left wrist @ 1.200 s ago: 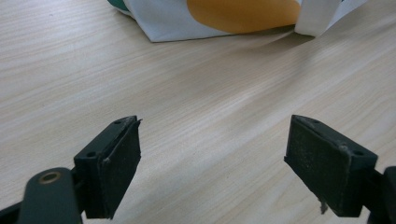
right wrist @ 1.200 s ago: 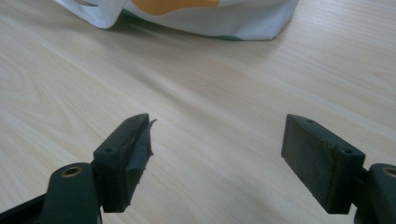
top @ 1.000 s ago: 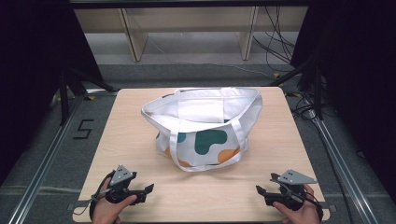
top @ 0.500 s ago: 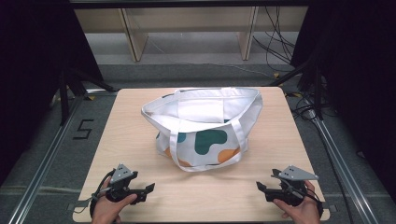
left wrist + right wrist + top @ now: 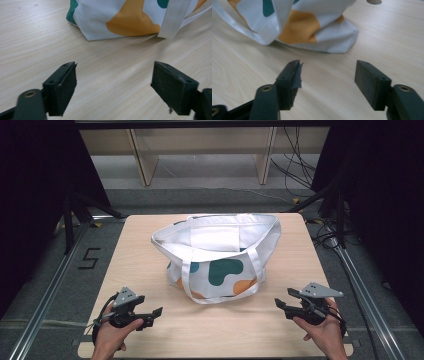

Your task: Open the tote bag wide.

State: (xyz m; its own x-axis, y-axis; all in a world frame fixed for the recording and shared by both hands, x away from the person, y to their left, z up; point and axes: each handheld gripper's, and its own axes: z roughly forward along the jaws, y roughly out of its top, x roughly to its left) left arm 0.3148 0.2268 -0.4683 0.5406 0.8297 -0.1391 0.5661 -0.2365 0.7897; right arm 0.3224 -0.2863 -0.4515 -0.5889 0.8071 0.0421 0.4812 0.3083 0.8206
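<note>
A white tote bag [image 5: 220,255] with green and orange blotches stands open-mouthed in the middle of the wooden table [image 5: 145,255], its handle loop draped toward the front. My left gripper [image 5: 154,315] rests near the front left edge, open, jaws empty and pointing right. Near the front right edge my right gripper [image 5: 281,306] is open too, pointing left. The left gripper view has the bag's lower corner [image 5: 110,22] and a white strap [image 5: 175,17] beyond the spread jaws. In the right gripper view the bag's bottom corner [image 5: 317,32] lies ahead of the jaws.
Metal rails [image 5: 45,290] run along the floor on both sides of the table. A wooden shelf frame [image 5: 200,150] stands at the back, with cables [image 5: 300,165] on the floor to the right. Bare tabletop lies between the grippers and the bag.
Both hands have shifted slightly toward the front edge; the bag has not moved.
</note>
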